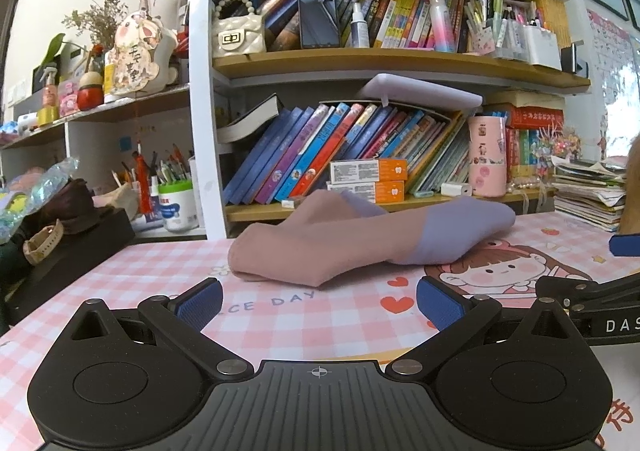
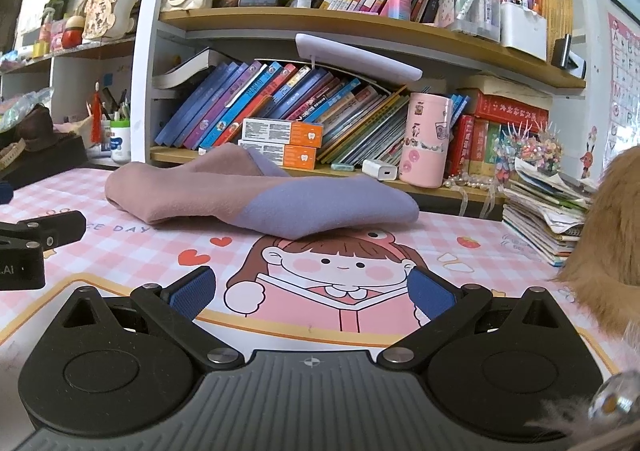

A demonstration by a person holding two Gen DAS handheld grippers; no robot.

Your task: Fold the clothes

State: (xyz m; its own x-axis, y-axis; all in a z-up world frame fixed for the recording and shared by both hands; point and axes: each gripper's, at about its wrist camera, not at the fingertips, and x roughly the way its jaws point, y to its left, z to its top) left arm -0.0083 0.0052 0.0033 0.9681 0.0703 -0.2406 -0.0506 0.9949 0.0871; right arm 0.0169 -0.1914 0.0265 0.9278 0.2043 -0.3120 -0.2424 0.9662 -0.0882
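Background: crowded bookshelf [image 1: 400, 67] holding slanted books, pen pots, a small cream handbag [image 1: 239, 35] and a pink canister [image 2: 426, 139]; a stack of magazines [image 2: 544, 223] sits at the far right of the bench.

Surface: bench covered by a pink checked mat [image 2: 280, 251] printed with a cartoon girl and red hearts.

Item: pair of socks [image 1: 360, 239], dusty pink with lilac toes and heels, lying on the far side of the mat just in front of the lowest shelf. One sock lies along the front, its lilac end to the right; the second rests behind it, partly raised. In the right wrist view the same socks [image 2: 256, 199] sit far and slightly left of centre.

Handling, as judged: light, soft knit, limp, likely to drape and sag when lifted at one end; not fragile, not slippery, though the two layers may slide apart. A pinch through both layers at an end looks most secure, one hold at the pink cuff end on the left and one at the lilac toe end on the right.

Tools: left hand-held gripper [image 1: 319, 301] spread wide and empty, low over the near mat, apart from the socks. Right hand-held gripper [image 2: 313, 293] likewise spread wide, empty, over the cartoon girl. A tan furry object [image 2: 608, 219] intrudes at the right edge, unidentified.
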